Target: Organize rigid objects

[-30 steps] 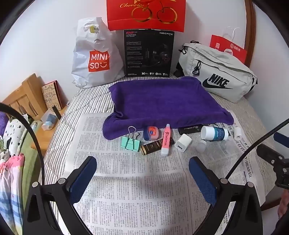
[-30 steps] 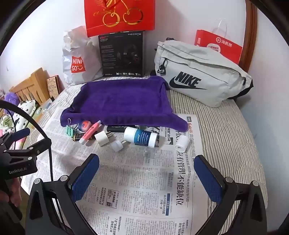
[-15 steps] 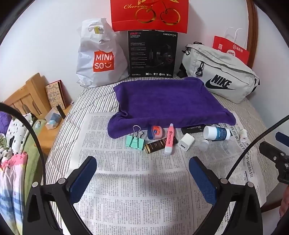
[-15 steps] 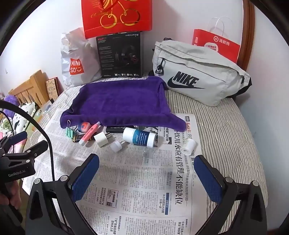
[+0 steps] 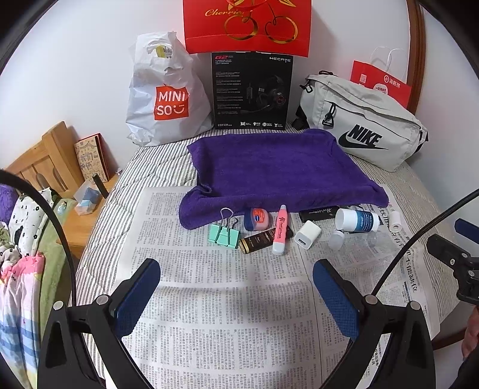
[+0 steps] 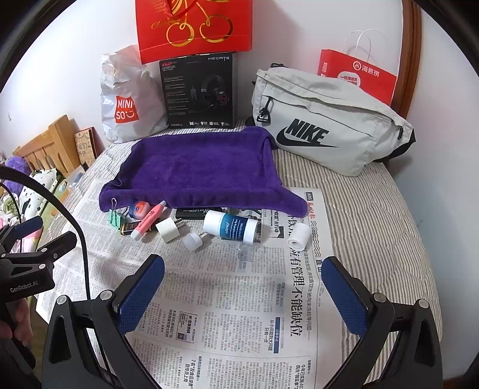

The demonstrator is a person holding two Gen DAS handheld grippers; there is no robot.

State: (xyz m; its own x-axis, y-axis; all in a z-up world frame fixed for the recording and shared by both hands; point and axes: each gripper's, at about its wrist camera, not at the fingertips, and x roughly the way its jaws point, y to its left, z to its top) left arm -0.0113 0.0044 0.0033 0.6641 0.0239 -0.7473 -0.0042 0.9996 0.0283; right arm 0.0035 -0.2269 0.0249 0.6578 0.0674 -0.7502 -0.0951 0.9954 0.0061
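Small rigid items lie in a row on newspaper (image 5: 224, 299) in front of a purple towel (image 5: 275, 167): a green binder clip (image 5: 224, 235), a blue round tin (image 5: 256, 219), a pink marker (image 5: 280, 229), a black-gold tube (image 5: 259, 239), a white charger (image 5: 307, 234), a black bar (image 5: 318, 213), a white-blue bottle (image 5: 357, 220) and a small white roll (image 5: 394, 220). The bottle (image 6: 230, 226), charger (image 6: 169, 229) and roll (image 6: 298, 239) also show in the right wrist view. My left gripper (image 5: 236, 290) and right gripper (image 6: 242, 287) are open and empty, short of the row.
Behind the towel stand a Miniso bag (image 5: 167, 98), a black headset box (image 5: 251, 89), a red cherry bag (image 5: 248, 27), a grey Nike bag (image 5: 362, 131) and a red paper bag (image 6: 356, 76). A wooden bedside stand (image 5: 60, 179) is at left, below the bed edge.
Both grippers have drawn back and tilted slightly, so the row of objects sits a little farther away in each view. Nothing on the bed moved; both jaws stay open.
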